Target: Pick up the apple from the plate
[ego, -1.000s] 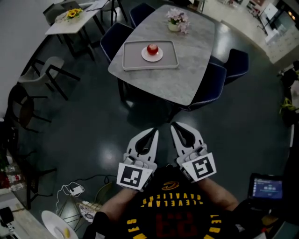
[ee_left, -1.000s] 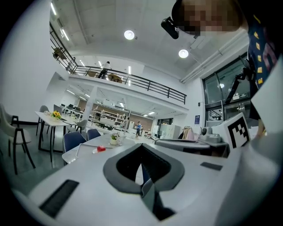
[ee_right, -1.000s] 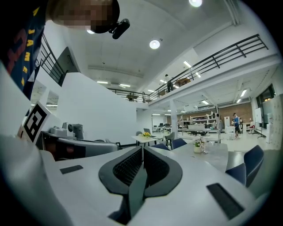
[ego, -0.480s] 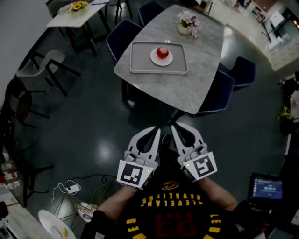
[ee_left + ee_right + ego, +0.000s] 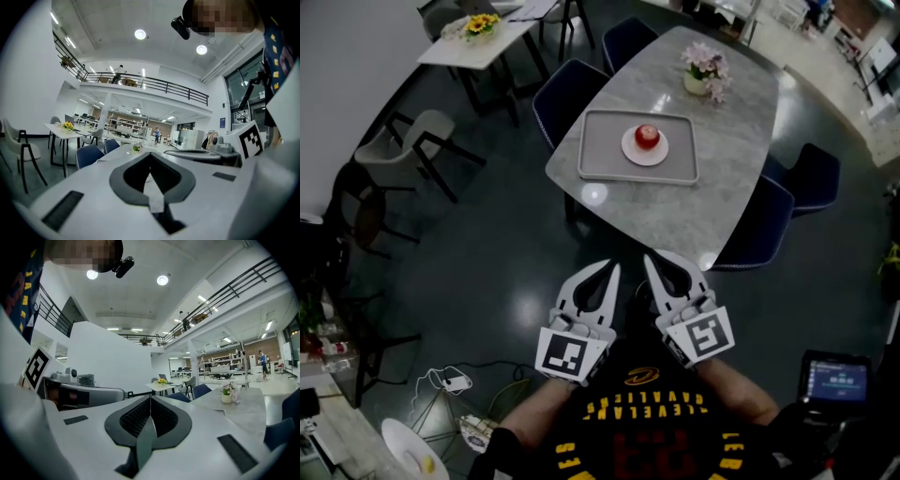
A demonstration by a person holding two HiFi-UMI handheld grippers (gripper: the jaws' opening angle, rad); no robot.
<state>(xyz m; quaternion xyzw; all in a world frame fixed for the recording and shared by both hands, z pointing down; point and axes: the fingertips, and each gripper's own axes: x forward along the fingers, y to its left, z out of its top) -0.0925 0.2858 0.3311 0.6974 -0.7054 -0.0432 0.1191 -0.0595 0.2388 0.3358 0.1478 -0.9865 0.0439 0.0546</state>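
So, you're at the approach stage. Your left gripper (image 5: 610,266) and right gripper (image 5: 648,257) sit side by side, both clenched on nothing. The apple (image 5: 647,137) rests on its plate (image 5: 629,150) in the tray (image 5: 598,161), well ahead of both tips and slightly right. Next, I'd judge, you close that gap and spread one pair of jaws around the fruit.
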